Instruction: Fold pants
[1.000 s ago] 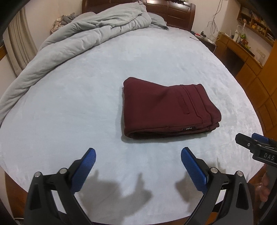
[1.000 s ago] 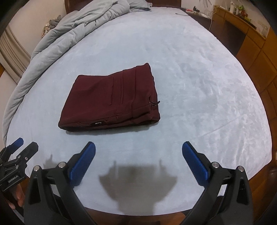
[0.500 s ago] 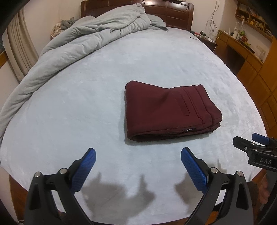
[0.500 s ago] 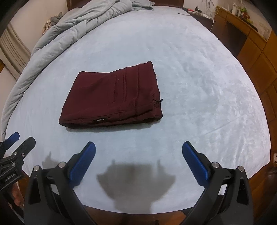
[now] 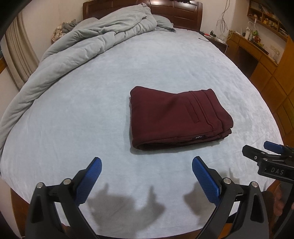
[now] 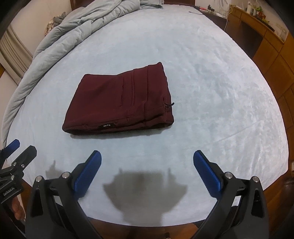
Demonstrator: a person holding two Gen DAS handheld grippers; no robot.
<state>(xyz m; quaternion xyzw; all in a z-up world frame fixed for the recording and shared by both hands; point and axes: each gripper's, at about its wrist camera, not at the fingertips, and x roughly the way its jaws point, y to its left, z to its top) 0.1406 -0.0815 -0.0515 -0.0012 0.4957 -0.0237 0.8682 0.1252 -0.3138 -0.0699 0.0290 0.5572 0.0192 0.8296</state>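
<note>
In the middle of the frame, on the bed (image 5: 73, 128), the pants (image 5: 176, 117) are seen folded into a thick, soft, limp stack, best pinched at the doubled lower edge, while left gripper (image 5: 147, 176) and right gripper (image 6: 147, 169) are held spread and empty.

A wooden headboard (image 5: 176, 11), beige curtain (image 5: 20, 60) and wooden desk (image 5: 257, 49) surround the bed (image 5: 73, 119).
</note>
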